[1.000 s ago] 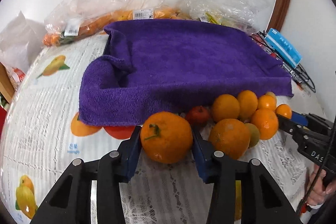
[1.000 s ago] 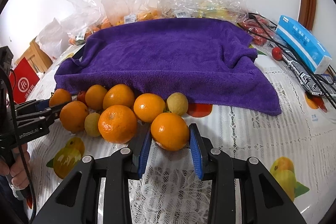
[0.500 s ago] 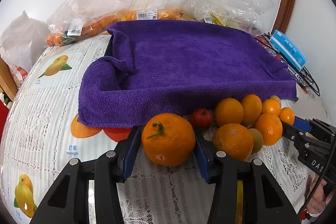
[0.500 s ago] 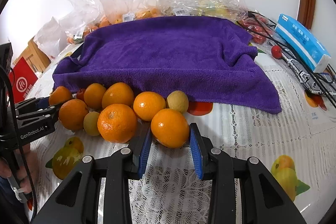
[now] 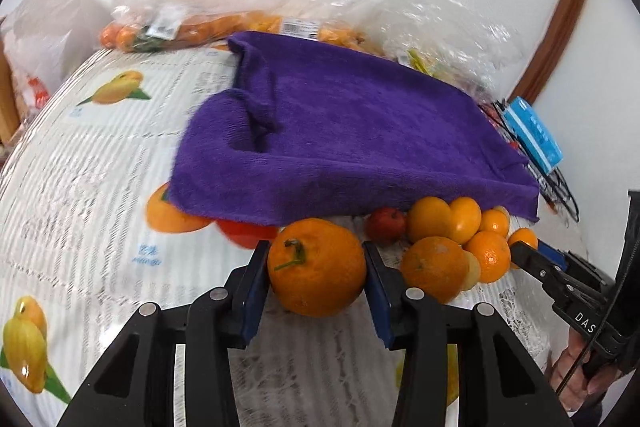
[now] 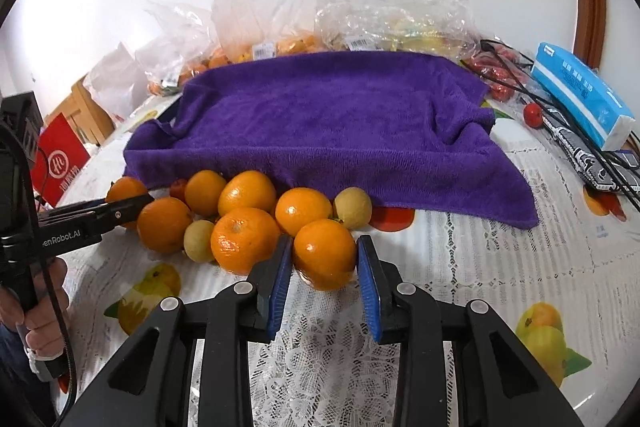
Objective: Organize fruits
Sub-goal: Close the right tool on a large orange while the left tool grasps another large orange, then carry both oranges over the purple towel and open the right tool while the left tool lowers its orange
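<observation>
My left gripper point(image 5: 316, 281) is shut on a large orange with a green stem point(image 5: 317, 267) and holds it just above the tablecloth. My right gripper point(image 6: 324, 277) is shut on a smaller orange point(image 6: 325, 254) at the front of a fruit pile point(image 6: 240, 211) of several oranges, yellow-green fruits and a small red one. The pile lies against the near edge of a purple towel point(image 6: 336, 123). The left gripper also shows in the right wrist view point(image 6: 120, 207), at the pile's left end. The right gripper shows in the left wrist view point(image 5: 536, 259), at the pile's right end.
Clear plastic bags of fruit point(image 6: 360, 23) stand behind the towel. A blue tissue pack point(image 6: 580, 95), black cables and small red fruits point(image 6: 532, 115) lie at the right. A red box point(image 6: 60, 163) sits off the table at the left. The printed lace tablecloth point(image 6: 500, 267) covers the table.
My left gripper has lifted and swung with its orange, so the view tilts and the towel sits further right. My right gripper has stayed shut on its orange, barely moving.
</observation>
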{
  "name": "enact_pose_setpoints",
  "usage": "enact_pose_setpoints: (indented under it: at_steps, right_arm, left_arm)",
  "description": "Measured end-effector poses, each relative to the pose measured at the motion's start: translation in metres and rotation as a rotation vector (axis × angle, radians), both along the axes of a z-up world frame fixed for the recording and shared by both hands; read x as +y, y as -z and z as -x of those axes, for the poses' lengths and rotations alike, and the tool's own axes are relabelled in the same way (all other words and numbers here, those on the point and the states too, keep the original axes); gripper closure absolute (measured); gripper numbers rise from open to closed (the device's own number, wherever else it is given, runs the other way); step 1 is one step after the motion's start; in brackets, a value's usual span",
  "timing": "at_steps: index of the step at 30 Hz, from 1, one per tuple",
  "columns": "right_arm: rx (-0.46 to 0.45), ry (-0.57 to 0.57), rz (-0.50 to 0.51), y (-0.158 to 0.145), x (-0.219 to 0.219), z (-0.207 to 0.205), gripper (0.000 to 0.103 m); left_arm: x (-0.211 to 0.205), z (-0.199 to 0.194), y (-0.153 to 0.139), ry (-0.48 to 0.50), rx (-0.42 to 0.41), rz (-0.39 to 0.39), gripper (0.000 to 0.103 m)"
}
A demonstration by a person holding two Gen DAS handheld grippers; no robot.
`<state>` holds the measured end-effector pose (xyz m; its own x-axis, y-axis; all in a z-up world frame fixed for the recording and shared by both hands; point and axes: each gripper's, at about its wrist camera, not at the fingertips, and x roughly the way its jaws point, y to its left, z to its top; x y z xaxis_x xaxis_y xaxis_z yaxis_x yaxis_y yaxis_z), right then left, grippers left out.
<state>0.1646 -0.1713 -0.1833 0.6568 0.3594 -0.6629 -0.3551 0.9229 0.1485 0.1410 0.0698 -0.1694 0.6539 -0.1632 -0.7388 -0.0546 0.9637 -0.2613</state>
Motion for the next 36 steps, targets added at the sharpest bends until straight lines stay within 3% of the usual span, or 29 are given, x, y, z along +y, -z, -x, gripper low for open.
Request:
enact_pose_setpoints:
  at_steps: [11,36]
  right_arm:
    - [-0.014,0.031,-0.023,-0.01,-0.013,0.013,0.071]
    - [-0.14,0.069,-0.04,-0.09,-0.034,0.051,0.071]
  left_arm:
    - [0.025,0.03,-0.007,-0.051,-0.005,0.013,0.061]
    - [0.026,0.066,-0.061,-0.09,-0.068,-0.025,0.061]
